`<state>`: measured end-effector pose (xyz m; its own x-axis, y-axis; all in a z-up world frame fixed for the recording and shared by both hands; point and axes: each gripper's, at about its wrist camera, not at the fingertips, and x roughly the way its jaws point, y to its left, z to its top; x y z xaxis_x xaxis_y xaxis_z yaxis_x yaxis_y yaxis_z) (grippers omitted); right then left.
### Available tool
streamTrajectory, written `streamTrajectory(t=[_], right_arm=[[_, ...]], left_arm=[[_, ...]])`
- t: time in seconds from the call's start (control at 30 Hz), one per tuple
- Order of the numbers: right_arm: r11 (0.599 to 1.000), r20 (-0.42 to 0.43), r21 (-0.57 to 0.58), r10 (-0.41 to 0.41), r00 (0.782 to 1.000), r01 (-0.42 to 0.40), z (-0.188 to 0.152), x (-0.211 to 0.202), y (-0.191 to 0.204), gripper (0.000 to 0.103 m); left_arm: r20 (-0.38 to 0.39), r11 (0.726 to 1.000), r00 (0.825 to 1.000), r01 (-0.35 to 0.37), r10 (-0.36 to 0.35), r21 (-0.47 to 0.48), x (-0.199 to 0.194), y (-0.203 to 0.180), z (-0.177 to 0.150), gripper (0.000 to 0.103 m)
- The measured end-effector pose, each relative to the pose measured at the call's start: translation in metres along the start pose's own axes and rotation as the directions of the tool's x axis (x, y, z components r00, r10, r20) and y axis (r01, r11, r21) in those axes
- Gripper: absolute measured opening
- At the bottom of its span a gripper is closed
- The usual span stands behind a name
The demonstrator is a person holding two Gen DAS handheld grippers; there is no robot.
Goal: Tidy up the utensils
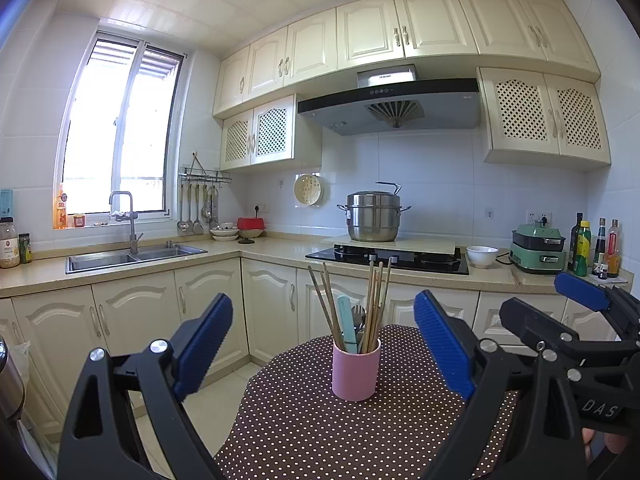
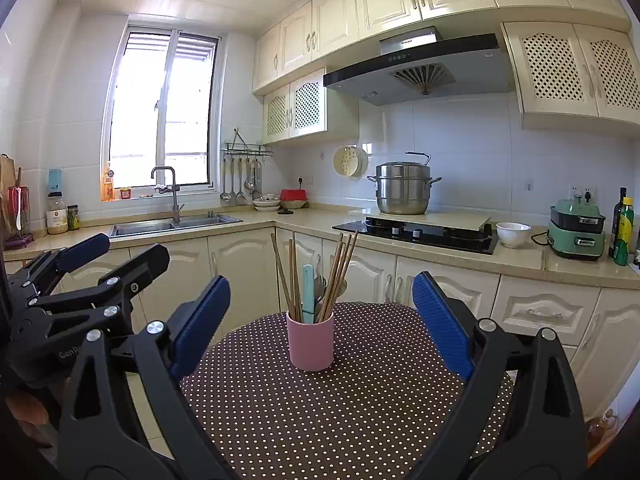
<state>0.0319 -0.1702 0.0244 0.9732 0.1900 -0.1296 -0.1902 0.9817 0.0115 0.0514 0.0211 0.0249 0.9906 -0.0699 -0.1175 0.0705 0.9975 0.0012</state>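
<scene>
A pink cup (image 1: 355,372) (image 2: 311,344) stands upright on the round table with the brown polka-dot cloth (image 1: 320,432) (image 2: 340,408). It holds several wooden chopsticks (image 1: 374,300) (image 2: 338,272), a teal-handled utensil (image 1: 347,322) (image 2: 308,294) and metal cutlery. My left gripper (image 1: 324,344) is open, its blue pads to either side of the cup and short of it. My right gripper (image 2: 322,320) is open too, held back from the cup. Nothing sits between either pair of fingers. Each gripper shows at the edge of the other's view.
Cream cabinets and a counter run behind the table, with a steel sink (image 1: 136,258) (image 2: 176,224), a black hob (image 1: 388,258) with a steel steamer pot (image 2: 402,188), a white bowl (image 1: 482,255), a green cooker (image 2: 578,234) and bottles (image 1: 596,248). Ladles hang on a wall rack (image 2: 240,184).
</scene>
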Motion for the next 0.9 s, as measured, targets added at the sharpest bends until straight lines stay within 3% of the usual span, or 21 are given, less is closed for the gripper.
streamTrajectory(t=[0.63,0.9], right_arm=[[0.998,-0.005,0.040,0.042,0.999,-0.041,-0.006,0.030,-0.010,0.091],[0.996,-0.051,0.067,0.053,0.997,-0.050,-0.019,0.053,-0.014,0.091]], left_arm=[[-0.018,0.999,0.999,-0.030,0.031,0.031,0.027,0.000,-0.003,0.091],[-0.070,0.998,0.996,-0.043,0.046,0.039,0.051,0.000,-0.015,0.090]])
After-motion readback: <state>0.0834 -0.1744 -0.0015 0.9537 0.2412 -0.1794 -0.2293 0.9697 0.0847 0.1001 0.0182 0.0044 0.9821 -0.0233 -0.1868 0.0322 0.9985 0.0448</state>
